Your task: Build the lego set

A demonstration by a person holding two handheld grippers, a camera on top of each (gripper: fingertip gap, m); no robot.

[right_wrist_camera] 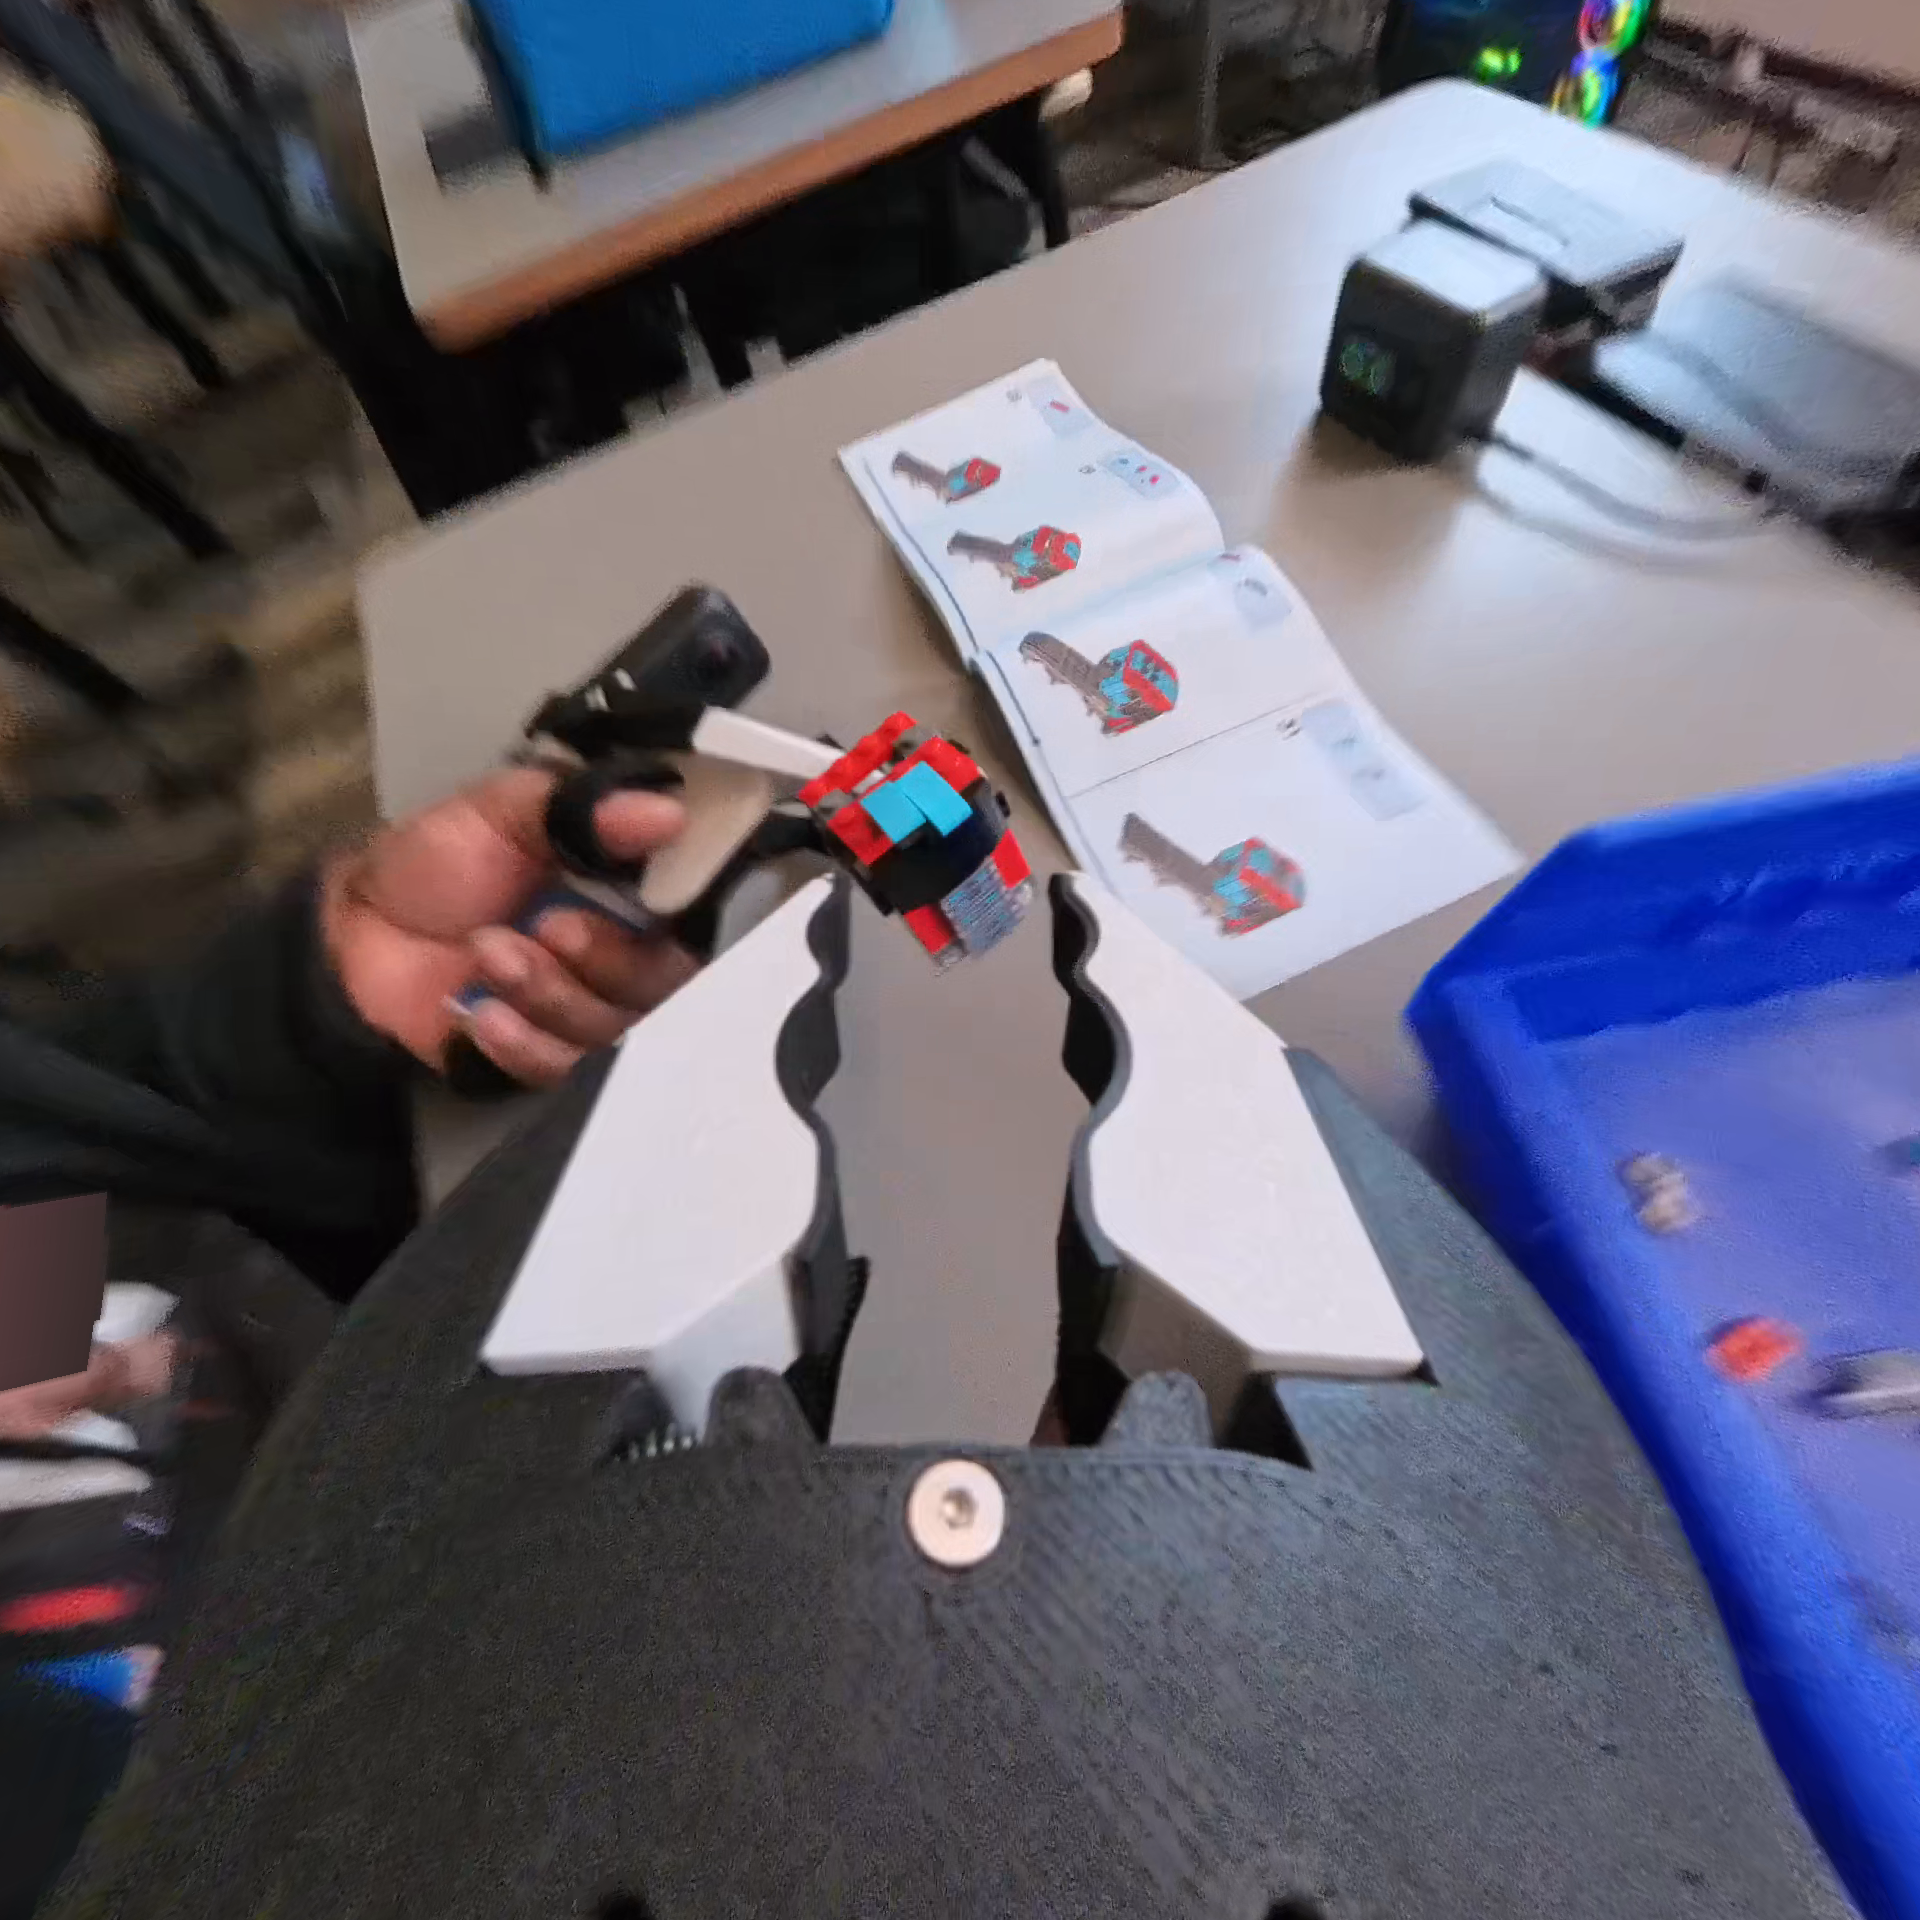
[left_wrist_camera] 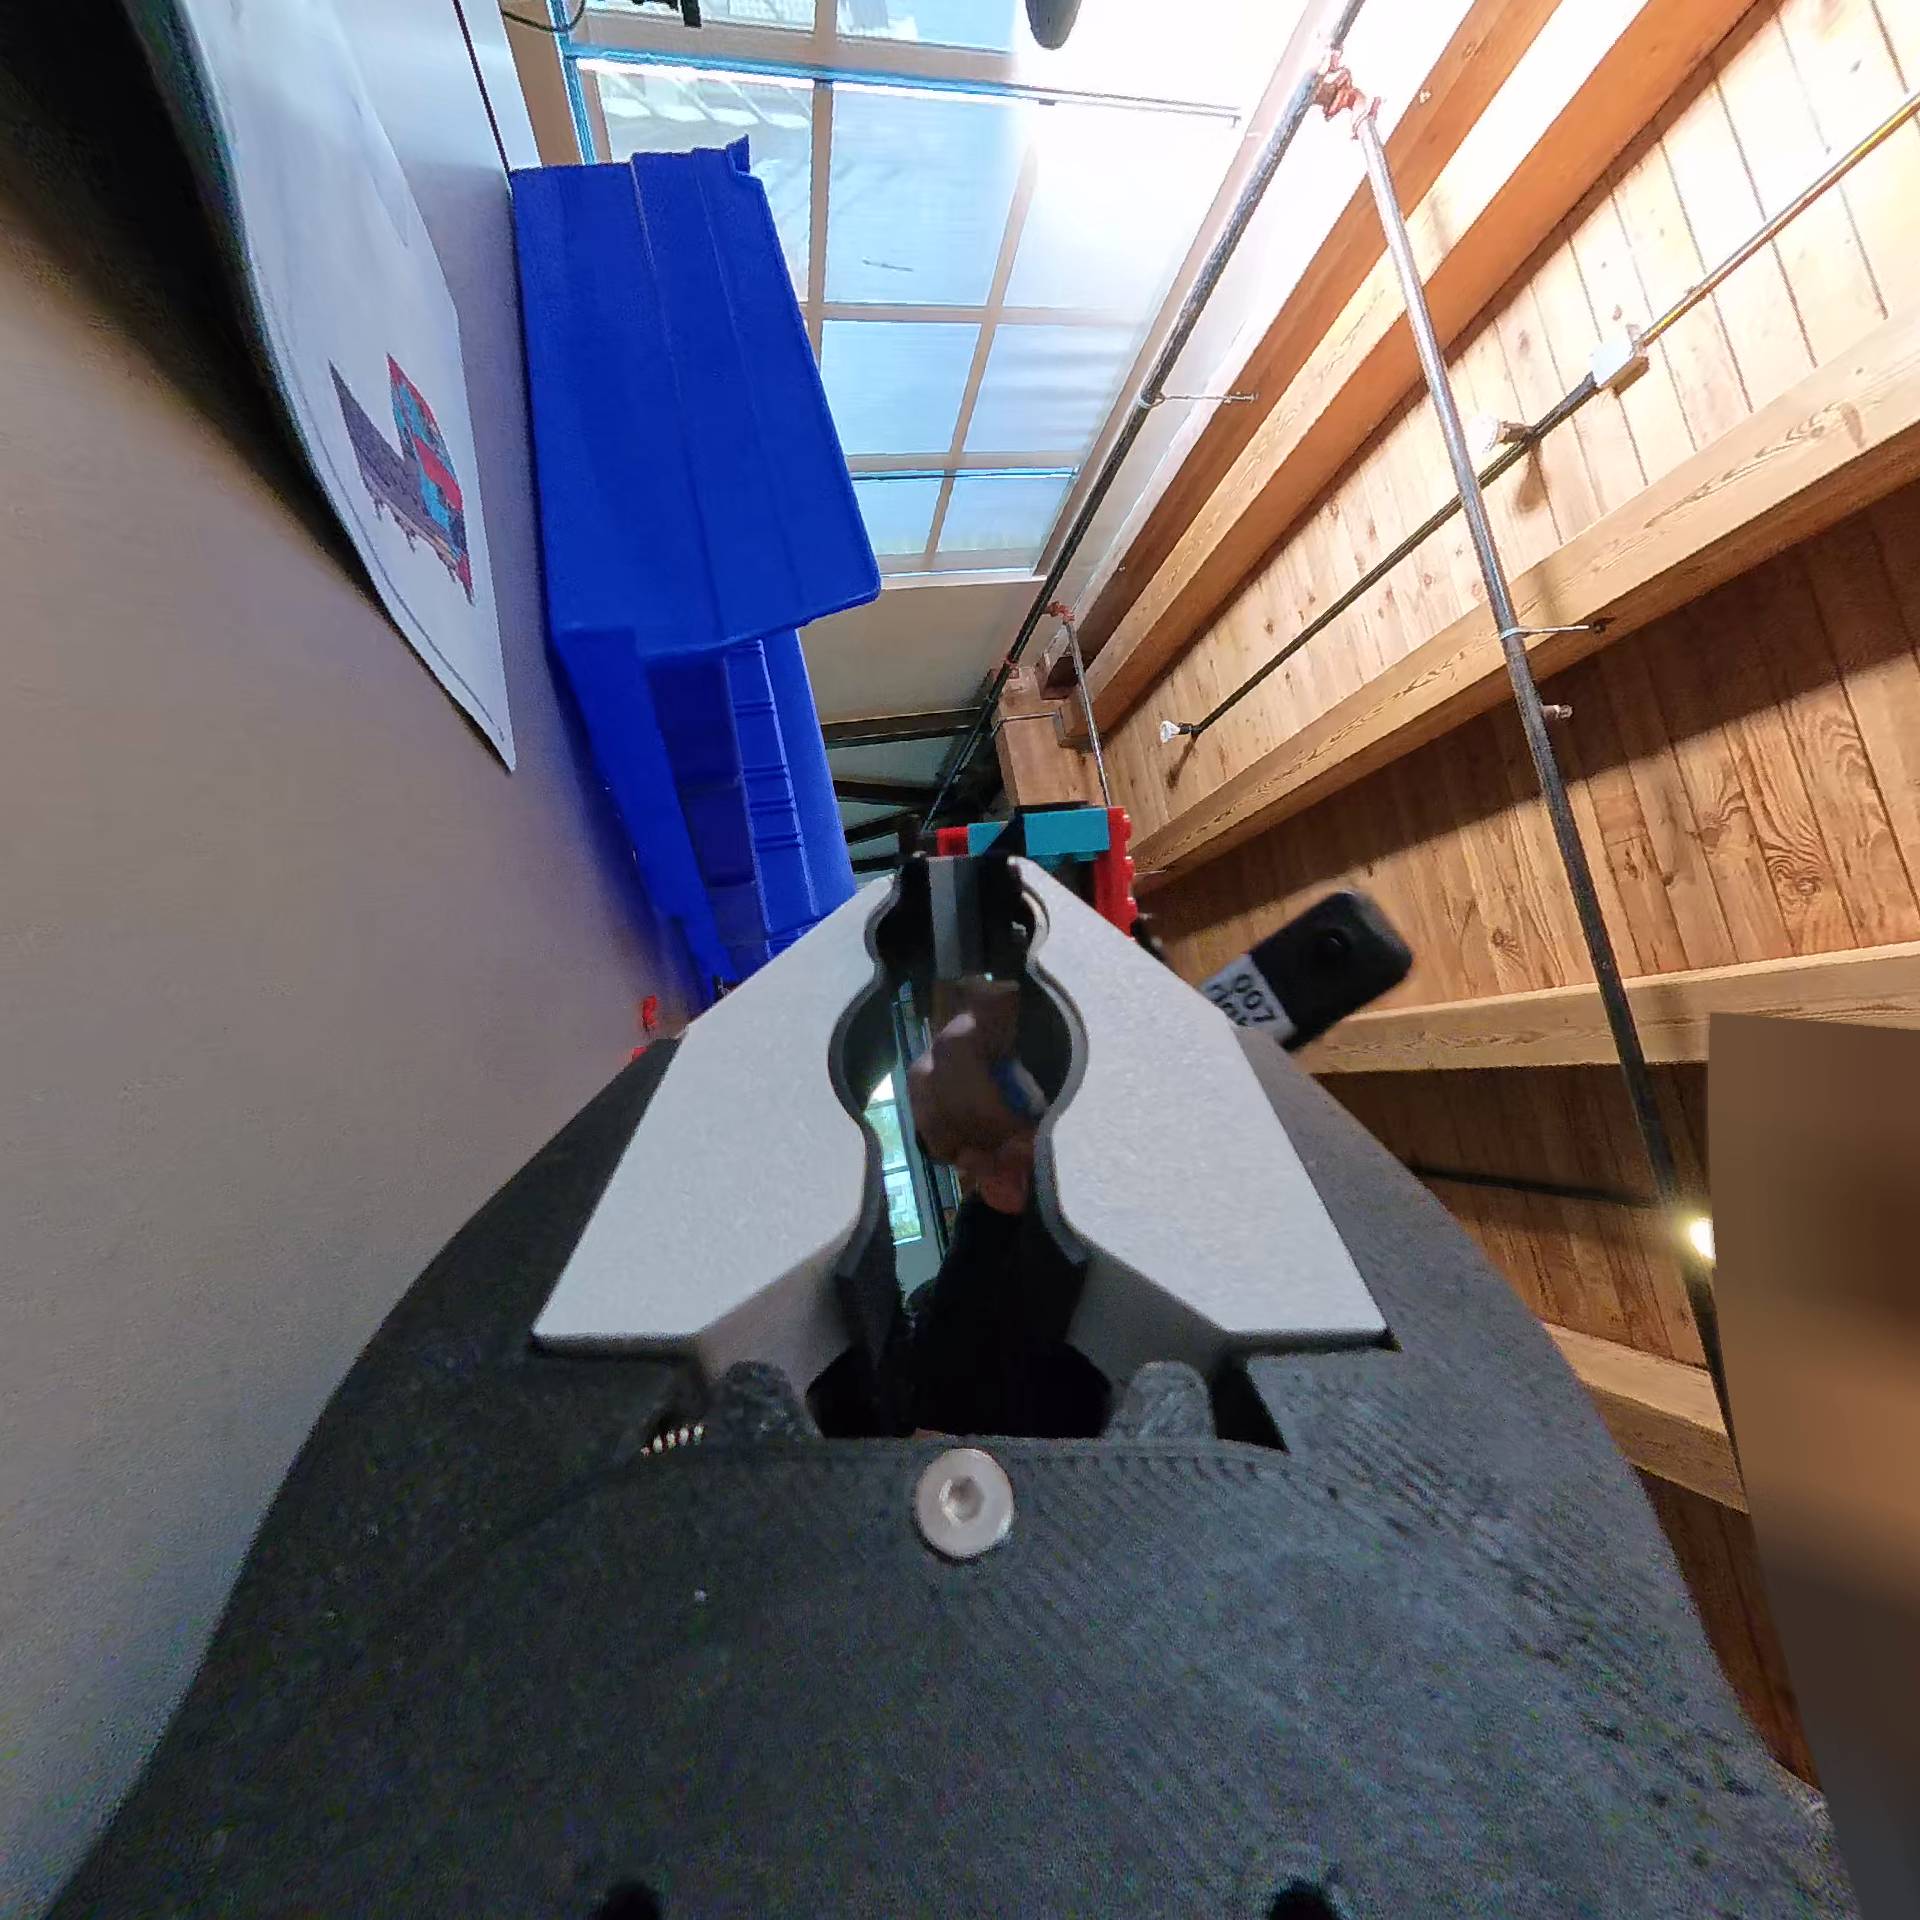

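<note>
The left claw [right_wrist_camera: 821,774] pinches the red, black and turquoise lego model [right_wrist_camera: 920,831] above the tabletop [right_wrist_camera: 1299,312], while the right claw [right_wrist_camera: 948,899] sits spread and empty just beneath, so it should probably fetch a brick from the blue bin [right_wrist_camera: 1704,1091] and press squarely.

My matt grey fingers [right_wrist_camera: 717,1122] sit in rough black printed plastic; glossy blue plastic bin [right_wrist_camera: 1704,1091]; paper booklet [right_wrist_camera: 1143,665].
</note>
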